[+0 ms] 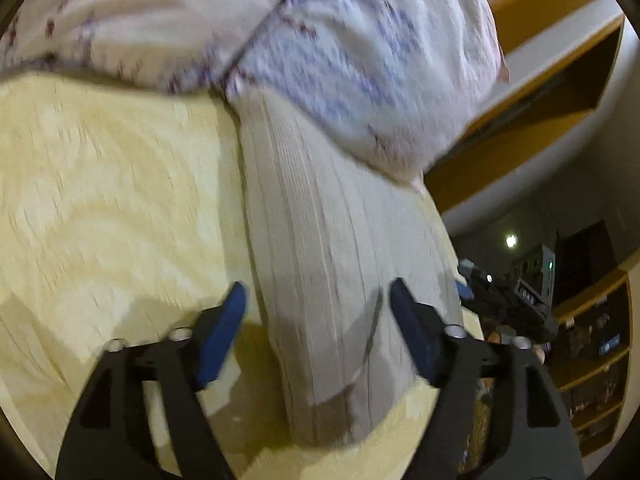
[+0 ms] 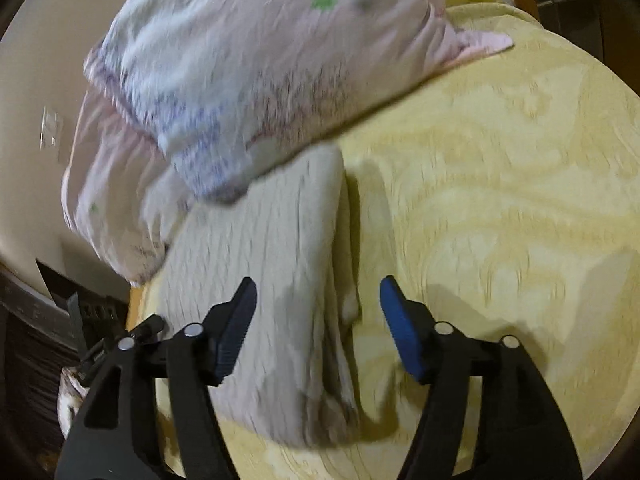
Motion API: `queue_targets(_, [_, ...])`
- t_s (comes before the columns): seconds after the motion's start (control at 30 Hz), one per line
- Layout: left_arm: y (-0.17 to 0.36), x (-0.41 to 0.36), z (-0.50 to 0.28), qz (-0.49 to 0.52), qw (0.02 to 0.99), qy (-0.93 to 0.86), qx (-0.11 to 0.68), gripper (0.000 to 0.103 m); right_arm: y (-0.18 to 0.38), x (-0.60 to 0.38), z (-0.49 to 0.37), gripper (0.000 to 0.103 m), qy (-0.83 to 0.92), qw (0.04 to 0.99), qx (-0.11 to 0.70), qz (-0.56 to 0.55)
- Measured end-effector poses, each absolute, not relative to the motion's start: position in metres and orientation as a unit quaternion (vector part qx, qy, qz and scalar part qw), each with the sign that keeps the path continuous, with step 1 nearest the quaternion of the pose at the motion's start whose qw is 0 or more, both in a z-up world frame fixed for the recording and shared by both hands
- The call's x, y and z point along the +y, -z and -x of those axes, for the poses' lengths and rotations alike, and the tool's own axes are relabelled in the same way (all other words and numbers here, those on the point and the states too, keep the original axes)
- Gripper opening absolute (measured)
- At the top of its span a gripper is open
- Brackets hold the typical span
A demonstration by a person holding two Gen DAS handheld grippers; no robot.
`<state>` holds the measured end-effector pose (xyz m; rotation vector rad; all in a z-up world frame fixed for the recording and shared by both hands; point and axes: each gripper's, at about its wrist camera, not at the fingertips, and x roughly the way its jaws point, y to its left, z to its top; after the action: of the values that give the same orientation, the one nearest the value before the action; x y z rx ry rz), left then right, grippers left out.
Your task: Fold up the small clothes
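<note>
Clothes on view are counted as one: a single beige ribbed garment point(image 1: 332, 280), folded into a long strip and laid on a yellow patterned cover point(image 1: 100, 200). One pale printed pillow point(image 1: 340, 60) is seen at 12 o'clock, its lower edge resting over the garment's far end, which is thereby hidden. Two grippers are shown. The left gripper point(image 1: 318, 300) is held wide open, the strip lying between its blue pads without being pressed, and nothing is gripped. The right gripper point(image 2: 318, 296) is likewise parted, its jaws straddling the garment's point(image 2: 280, 280) folded edge with nothing clamped. Both views are blurred, so the pillow's point(image 2: 260, 60) print cannot be made out. Shelves point(image 1: 592, 360) are glimpsed at 3 o'clock in the left view, dim and cut off by the frame; the right gripper's tip point(image 1: 466, 290) is seen there too.
</note>
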<state>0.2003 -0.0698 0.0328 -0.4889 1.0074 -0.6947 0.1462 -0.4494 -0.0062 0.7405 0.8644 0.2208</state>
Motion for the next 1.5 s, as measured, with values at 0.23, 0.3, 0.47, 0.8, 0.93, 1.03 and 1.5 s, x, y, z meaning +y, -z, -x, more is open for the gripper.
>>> queue_targets(0.23, [-0.02, -0.078, -0.279, 0.28, 0.765, 0.282, 0.507, 0.082, 0.027, -0.462, -0.219, 0.065, -0.107, 0.797, 0.44, -0.4])
queue_targets(0.3, [-0.015, -0.088, -0.294, 0.275, 0.763, 0.282, 0.513, 0.082, 0.033, -0.462, -0.23, 0.064, -0.109, 0.791, 0.442, -0.408])
queue_targets(0.47, [-0.008, -0.107, -0.315, 0.272, 0.763, 0.284, 0.513, 0.068, 0.041, -0.454, -0.249, 0.041, -0.122, 0.787, 0.455, -0.399])
queue_targets(0.8, [-0.018, -0.109, -0.316, 0.249, 0.796, 0.312, 0.456, 0.01, -0.011, -0.452, -0.222, 0.011, -0.17, 0.878, 0.316, -0.316])
queue_targets(0.93, [-0.009, -0.115, -0.318, 0.229, 0.807, 0.282, 0.465, 0.009, 0.015, -0.443, -0.239, 0.011, -0.095, 0.875, 0.397, -0.262])
queue_targets(1.03, [-0.004, -0.113, -0.318, 0.207, 0.815, 0.265, 0.472, 0.009, 0.028, -0.439, -0.246, 0.011, -0.075, 0.864, 0.422, -0.263])
queue_targets(1.5, [-0.041, -0.074, -0.265, 0.214, 0.814, 0.299, 0.45, 0.072, 0.021, -0.464, -0.162, 0.053, -0.139, 0.828, 0.412, -0.355])
